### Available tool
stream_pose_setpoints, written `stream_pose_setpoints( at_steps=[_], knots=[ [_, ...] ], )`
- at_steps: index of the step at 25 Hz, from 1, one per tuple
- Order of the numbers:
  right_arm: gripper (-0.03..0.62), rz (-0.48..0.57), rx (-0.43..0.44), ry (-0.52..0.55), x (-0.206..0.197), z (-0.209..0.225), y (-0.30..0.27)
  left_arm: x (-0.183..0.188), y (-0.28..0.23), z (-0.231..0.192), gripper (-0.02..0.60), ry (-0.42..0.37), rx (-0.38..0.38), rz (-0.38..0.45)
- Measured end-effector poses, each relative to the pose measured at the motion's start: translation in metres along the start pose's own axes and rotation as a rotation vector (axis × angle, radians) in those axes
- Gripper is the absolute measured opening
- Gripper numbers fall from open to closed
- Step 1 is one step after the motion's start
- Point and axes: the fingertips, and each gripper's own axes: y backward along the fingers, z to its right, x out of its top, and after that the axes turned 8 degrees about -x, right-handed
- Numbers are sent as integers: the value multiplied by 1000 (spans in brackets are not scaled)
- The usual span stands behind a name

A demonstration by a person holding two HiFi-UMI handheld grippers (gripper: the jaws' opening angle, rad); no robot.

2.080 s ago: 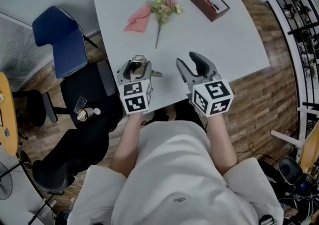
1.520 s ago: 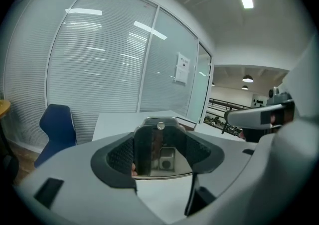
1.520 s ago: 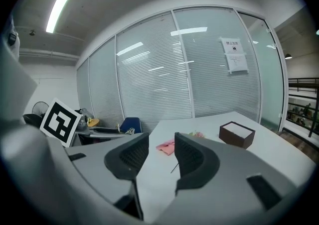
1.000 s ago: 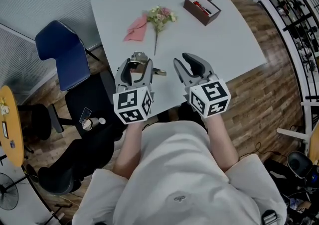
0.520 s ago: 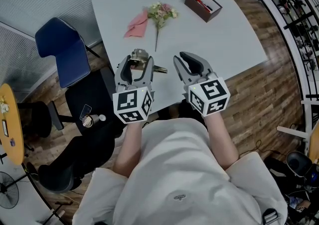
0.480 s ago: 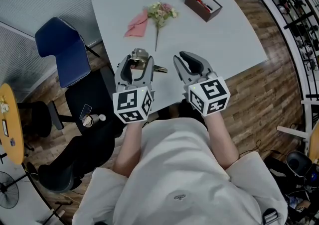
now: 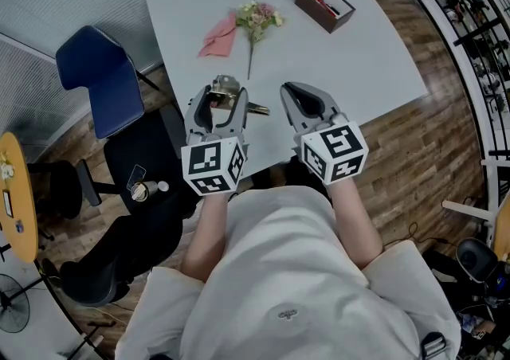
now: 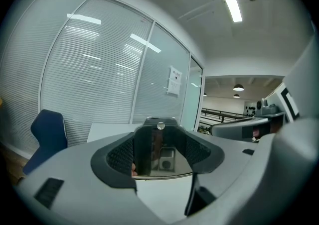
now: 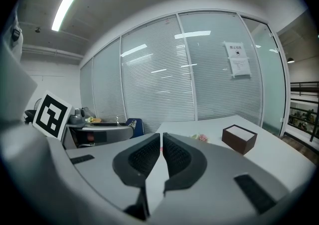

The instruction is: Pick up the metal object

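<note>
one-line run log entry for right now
left gripper: shut on metal object | right gripper: jaws just been closing, nearly together, empty | on table: flowers, napkin, box

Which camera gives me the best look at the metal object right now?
The left gripper view: the metal object sits close up between the left tool's jaws, gripped. The head view shows it only small from above, partly under that tool. The right gripper view does not show it clearly.
</note>
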Motion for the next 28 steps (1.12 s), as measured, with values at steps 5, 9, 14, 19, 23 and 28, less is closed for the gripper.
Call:
stream_pose_setpoints(
  at_steps=[5, 9, 14, 19, 23, 28],
  knots=[
    [18, 1, -2, 0, 0, 3, 1, -2, -3, 4, 296, -1, -7, -4],
    [14, -1, 2, 1, 2, 4, 0, -1, -5, 6, 296, -3, -9, -9],
    [8, -5, -1, -7, -1, 5, 2, -4, -4, 5, 296, 2, -4, -15],
    [8, -12, 0, -13, -4, 6, 0, -6, -5, 4, 296, 5, -3, -20],
    [8, -18, 2, -14, -5, 8, -2, -8, -7, 3, 295, 7, -1, -26],
    [6, -23, 11, -12, -5, 8, -4, -7, -10, 2, 296, 9, 4, -28]
  ],
)
